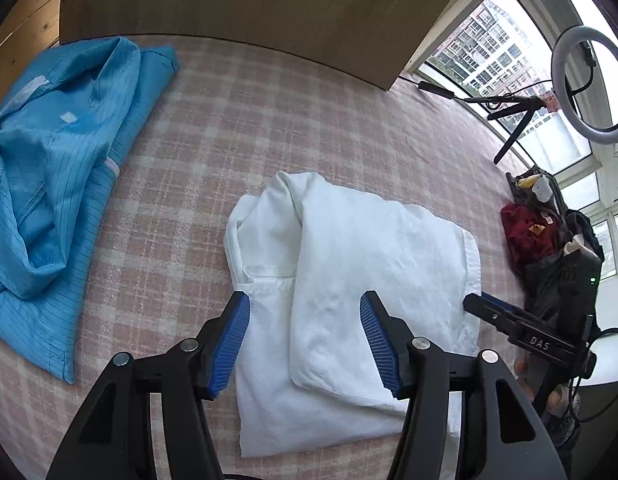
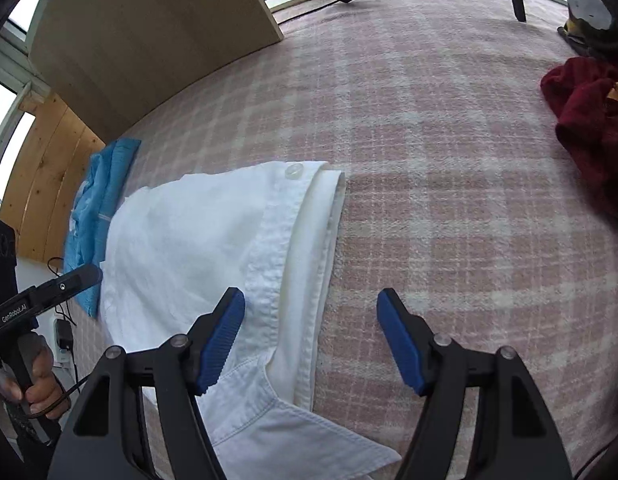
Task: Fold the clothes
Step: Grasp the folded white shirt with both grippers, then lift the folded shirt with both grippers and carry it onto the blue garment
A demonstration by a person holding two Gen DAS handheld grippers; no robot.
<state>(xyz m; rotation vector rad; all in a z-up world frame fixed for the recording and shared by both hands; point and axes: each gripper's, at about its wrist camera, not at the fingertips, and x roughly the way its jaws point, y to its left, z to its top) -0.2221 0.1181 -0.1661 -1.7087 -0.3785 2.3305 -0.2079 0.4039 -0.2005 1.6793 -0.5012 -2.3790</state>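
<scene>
1. Pink plaid blanket [image 1: 309,120] fills both views. White shirt [image 1: 349,280], centre-low in left wrist view, lies doubled into a compact bundle, 1 layer lapped over, chest pocket showing, collar and button placket at its edge.
2. Blue garment [image 1: 57,180], upper left, rumpled, loosely folded.
3. Left gripper [image 1: 305,344] and right gripper [image 2: 311,340]: jaws apart, holding nothing, over the shirt.
4. Judgement: any further fold needs both edges pinched evenly, layers squared.

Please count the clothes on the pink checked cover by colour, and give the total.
White: 1, the folded white shirt
Blue: 1, the blue garment
Dark red: 1, the dark red garment
Total: 3
</scene>
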